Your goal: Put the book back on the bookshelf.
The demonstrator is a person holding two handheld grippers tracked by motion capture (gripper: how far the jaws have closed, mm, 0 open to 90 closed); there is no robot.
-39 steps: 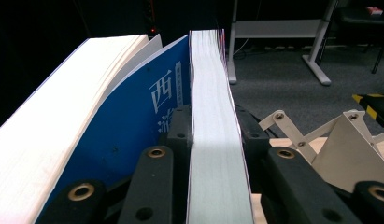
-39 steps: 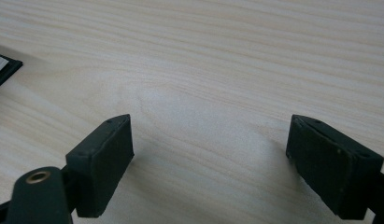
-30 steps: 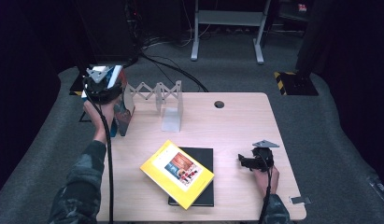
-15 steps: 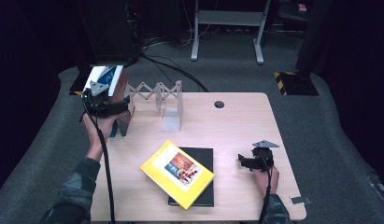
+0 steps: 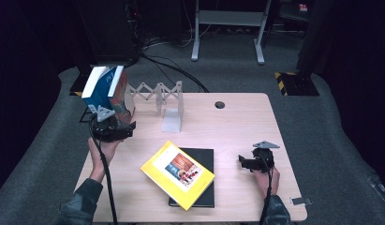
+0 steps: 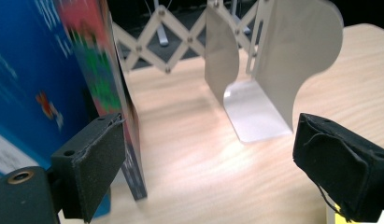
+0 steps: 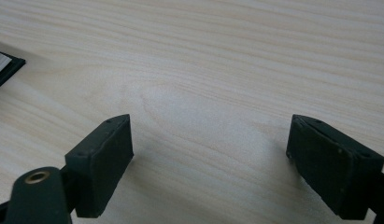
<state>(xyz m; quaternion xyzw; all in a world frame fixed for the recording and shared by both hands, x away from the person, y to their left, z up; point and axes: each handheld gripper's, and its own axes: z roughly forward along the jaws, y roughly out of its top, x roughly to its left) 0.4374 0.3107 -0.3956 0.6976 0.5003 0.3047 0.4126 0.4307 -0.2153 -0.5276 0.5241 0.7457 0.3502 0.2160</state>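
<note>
A blue book [image 5: 105, 89] stands upright on the table's far left, beside the left end of the white folding rack [image 5: 167, 99]. In the left gripper view the blue book [image 6: 49, 84] is blurred, with its lower corner on the wood. My left gripper [image 5: 116, 125] sits just in front of it. Its jaws have just been opening and stand wide [image 6: 217, 140]; the left pad [image 6: 94, 163] is beside the cover and nothing is pressed between them. My right gripper [image 5: 246, 163] rests open over bare wood [image 7: 213, 149] at the front right.
A yellow book [image 5: 177, 174] lies askew on a black book [image 5: 204, 157] at the front centre. The rack's white end plate [image 6: 292, 60] stands to the right of the blue book. A cable hole [image 5: 220, 104] is at the table's back.
The left hand came down and nearer with the blue book, set it on the table by the rack, and its jaws spread off it. The right gripper kept still.
</note>
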